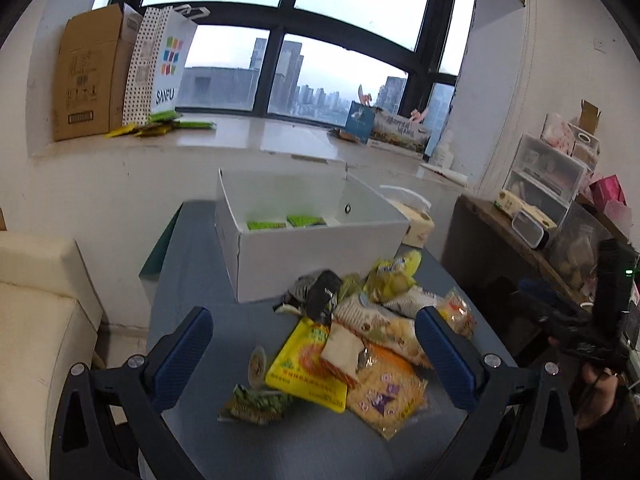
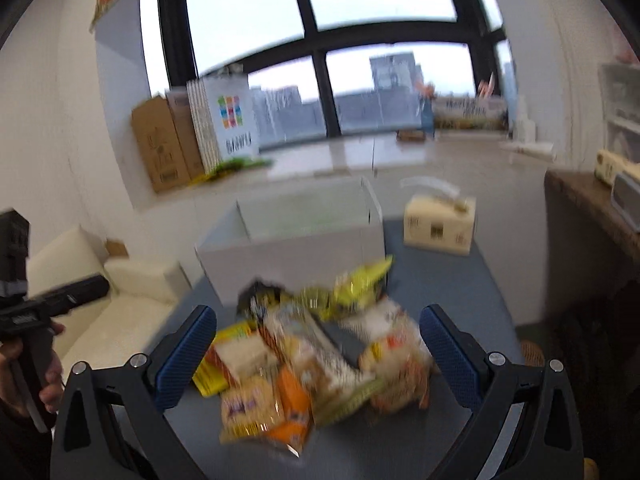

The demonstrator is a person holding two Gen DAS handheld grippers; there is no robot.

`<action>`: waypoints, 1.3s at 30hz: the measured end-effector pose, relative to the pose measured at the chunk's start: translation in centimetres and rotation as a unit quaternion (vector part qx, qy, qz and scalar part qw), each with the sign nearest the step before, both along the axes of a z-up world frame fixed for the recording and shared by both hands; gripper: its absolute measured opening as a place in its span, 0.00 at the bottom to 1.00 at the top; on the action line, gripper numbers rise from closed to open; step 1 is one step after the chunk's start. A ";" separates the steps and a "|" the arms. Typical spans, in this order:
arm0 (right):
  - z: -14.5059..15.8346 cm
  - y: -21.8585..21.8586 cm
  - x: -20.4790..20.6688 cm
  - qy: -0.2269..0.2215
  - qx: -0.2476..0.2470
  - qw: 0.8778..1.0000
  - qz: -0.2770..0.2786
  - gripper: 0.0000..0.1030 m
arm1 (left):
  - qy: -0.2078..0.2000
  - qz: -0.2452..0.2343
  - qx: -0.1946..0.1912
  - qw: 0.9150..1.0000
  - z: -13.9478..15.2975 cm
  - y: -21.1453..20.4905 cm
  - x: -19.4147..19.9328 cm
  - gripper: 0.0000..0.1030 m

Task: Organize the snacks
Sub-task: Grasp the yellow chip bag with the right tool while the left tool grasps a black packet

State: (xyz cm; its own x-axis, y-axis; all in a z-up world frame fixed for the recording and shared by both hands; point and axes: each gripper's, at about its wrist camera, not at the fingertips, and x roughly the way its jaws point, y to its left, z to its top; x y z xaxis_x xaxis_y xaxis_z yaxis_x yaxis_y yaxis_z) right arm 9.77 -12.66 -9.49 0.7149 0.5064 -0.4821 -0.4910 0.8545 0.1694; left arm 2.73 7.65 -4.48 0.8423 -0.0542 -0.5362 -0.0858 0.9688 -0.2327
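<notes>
- well, a heap of snack packets [image 1: 360,344] sits on the blue-grey table [image 1: 192,280], crinkly plastic mostly, glossy and soft-cornered
- nearest the left side lies a flat yellow packet [image 1: 308,372] with a square-ish outline, and a small mottled green packet [image 1: 256,404] just beside its lower corner
- a pale yellow bag with purple print [image 1: 386,400] overlaps the yellow one; a black packet [image 1: 322,296] pokes up at the back of the heap, near the box
- the white cardboard box [image 1: 304,256] stands open-topped behind the pile, stiff and straight-walled, with two bright green packets [image 1: 284,222] lying flat on its floor
- a cream tissue pack [image 2: 440,226] rests on the table just right of the box, a white sheet sticking up from it
- left gripper [image 1: 314,354]: blue ribbed pads spread wide, nothing between them, hanging above the near side of the pile and touching none of it
- right gripper [image 2: 318,354]: pads likewise wide apart and holding nothing, poised over the heap; that view is smeared, so the packets [image 2: 320,360] there read only as yellow, orange and cream blurs
- bare tabletop shows to the left of the pile and along the near edge, less on the right where the packets run close to the table's edge
- a cream sofa [image 1: 40,320] sits left of the table and a dark wooden side table [image 1: 500,232] to the right, both a little apart from it
- a brown cardboard box [image 1: 88,76] and a white shopping bag [image 1: 168,64] stand on the window sill beyond
</notes>
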 end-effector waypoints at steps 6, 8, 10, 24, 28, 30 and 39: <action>-2.0 1.5 3.1 0.031 -0.017 0.999 0.012 1.00 | -0.007 -0.007 0.000 1.000 0.3 -0.3 -0.1 1.00; -2.3 2.5 5.4 0.037 -0.037 0.999 0.013 1.00 | -0.012 -0.012 -0.003 1.000 0.5 -0.3 -0.3 1.00; -2.6 3.2 7.4 0.045 -0.047 0.998 0.013 1.00 | -0.015 -0.014 -0.002 1.000 0.7 -0.2 -0.4 1.00; -9.2 6.6 20.1 0.234 -0.060 0.970 0.006 0.63 | -0.004 -0.005 -0.007 1.000 0.0 0.5 -0.6 1.00; -9.7 6.3 19.7 0.238 -0.052 0.970 0.016 0.47 | 0.006 -0.002 -0.002 1.000 -0.6 0.5 -0.2 1.00; -9.3 5.8 19.2 0.225 -0.049 0.973 0.018 0.44 | 0.010 -0.005 -0.005 1.000 -1.0 0.4 0.1 1.00; -1.8 1.2 13.2 0.118 0.028 0.992 0.015 0.43 | 0.048 -0.050 -0.017 0.997 -3.1 -1.3 6.0 1.00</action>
State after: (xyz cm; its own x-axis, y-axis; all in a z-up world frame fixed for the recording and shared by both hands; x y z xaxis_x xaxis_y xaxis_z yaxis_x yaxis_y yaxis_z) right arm 22.96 -11.45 -11.26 0.5695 0.5554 -0.6059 -0.4561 0.8268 0.3292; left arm 8.77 6.31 -7.61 0.7768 -0.1537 -0.6107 -0.0134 0.9655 -0.2601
